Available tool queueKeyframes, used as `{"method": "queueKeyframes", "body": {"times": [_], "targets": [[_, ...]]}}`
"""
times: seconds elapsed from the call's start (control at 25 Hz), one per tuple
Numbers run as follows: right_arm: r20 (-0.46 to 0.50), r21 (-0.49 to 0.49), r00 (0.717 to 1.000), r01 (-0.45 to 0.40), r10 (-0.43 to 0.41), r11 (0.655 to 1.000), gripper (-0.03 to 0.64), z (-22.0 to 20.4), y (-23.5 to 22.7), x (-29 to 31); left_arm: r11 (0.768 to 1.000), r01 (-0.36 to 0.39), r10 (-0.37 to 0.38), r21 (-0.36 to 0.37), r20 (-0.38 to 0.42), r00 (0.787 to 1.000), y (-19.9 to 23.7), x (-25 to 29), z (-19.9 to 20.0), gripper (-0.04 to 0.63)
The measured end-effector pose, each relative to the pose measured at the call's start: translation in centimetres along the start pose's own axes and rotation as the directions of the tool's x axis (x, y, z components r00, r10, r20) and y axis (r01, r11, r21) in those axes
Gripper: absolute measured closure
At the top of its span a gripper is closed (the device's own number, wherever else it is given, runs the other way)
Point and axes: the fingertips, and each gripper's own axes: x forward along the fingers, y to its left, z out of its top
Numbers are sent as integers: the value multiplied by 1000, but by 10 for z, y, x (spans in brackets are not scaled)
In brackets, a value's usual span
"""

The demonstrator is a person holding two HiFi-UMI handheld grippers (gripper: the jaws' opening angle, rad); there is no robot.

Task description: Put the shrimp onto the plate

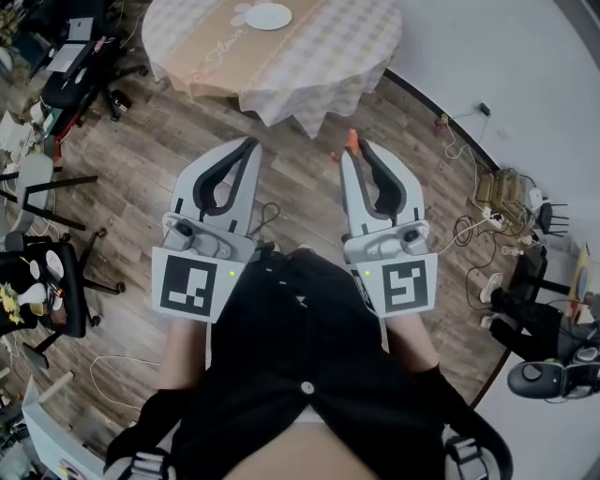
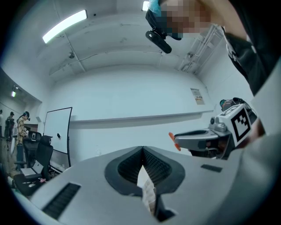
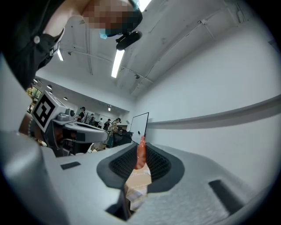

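Note:
An orange shrimp (image 1: 352,140) is pinched at the tips of my right gripper (image 1: 354,144), which is shut on it. In the right gripper view the shrimp (image 3: 141,151) stands upright between the jaw tips. From the left gripper view I see the shrimp (image 2: 172,139) poking out of the right gripper (image 2: 176,141). My left gripper (image 1: 251,142) is shut with nothing in it, its jaws meeting at the tip (image 2: 142,148). The white plate (image 1: 269,16) lies on a round table (image 1: 319,66) with a checked cloth, well ahead of both grippers.
Both grippers hang over wooden floor (image 1: 122,187), short of the table's near edge. Office chairs (image 1: 56,281) and clutter stand at the left. Cables and a power strip (image 1: 487,220) lie along the white wall at the right. A small pale object (image 1: 241,16) lies beside the plate.

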Motion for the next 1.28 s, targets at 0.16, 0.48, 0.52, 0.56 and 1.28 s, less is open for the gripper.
{"method": "queueKeyframes", "body": {"times": [0.16,0.48,0.52,0.56,1.28], "targets": [[1,-6,1000,31,-31,1000,572,3,3,-1,1000,13,-13,2,9,1000,5,-5,-1,592],[-10,-37,997,70,-70,997,572,5,17,-2,999,39,-39,8,18,999,11,-14,-3,592],[-22,-35,997,73,-74,997,572,3,19,-4,999,43,-43,5,19,999,10,-15,-3,592],[-35,-29,997,75,-76,997,572,1,22,-6,999,46,-46,-1,17,999,9,-16,-4,592],[-44,-37,998,35,-36,999,572,-8,9,14,1000,17,-17,-9,16,1000,23,3,-9,592]]}}
